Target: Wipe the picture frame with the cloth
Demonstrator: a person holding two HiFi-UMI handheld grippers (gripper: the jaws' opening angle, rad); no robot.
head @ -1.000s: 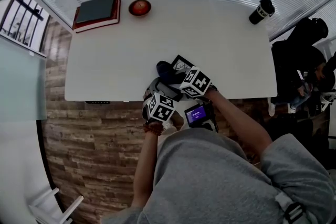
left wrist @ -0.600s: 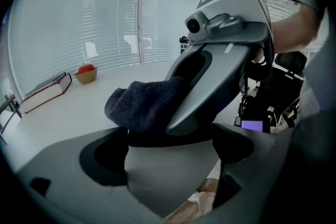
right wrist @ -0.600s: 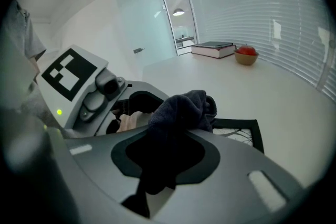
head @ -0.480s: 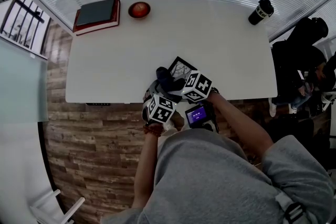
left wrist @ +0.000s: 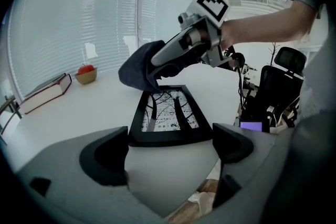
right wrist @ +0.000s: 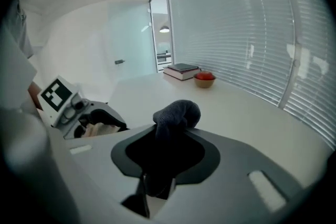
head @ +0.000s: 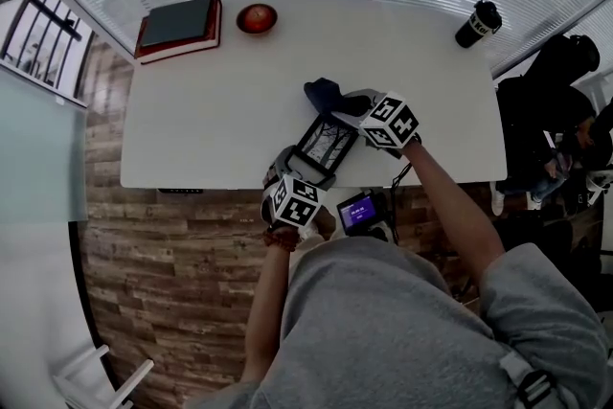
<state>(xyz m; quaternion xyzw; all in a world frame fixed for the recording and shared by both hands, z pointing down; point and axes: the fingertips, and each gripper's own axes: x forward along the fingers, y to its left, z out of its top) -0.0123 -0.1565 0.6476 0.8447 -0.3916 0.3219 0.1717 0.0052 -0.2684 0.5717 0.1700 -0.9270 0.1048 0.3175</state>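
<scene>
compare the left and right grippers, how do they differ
The left gripper clamps the frame's near edge, fingers wide apart; the right gripper pinches the dark cloth, fingers close together. The left sits at the table edge, the right further in, beyond the frame. Both hold something.

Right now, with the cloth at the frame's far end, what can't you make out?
Head view: the left gripper's marker cube covers the picture frame's near end.
Right gripper view: the right gripper's body and the cloth it grips hide the frame entirely.
Left gripper view: the cloth overlaps the frame's far corner; whether it touches is unclear.
Head view: the travel mug's label is too small.
</scene>
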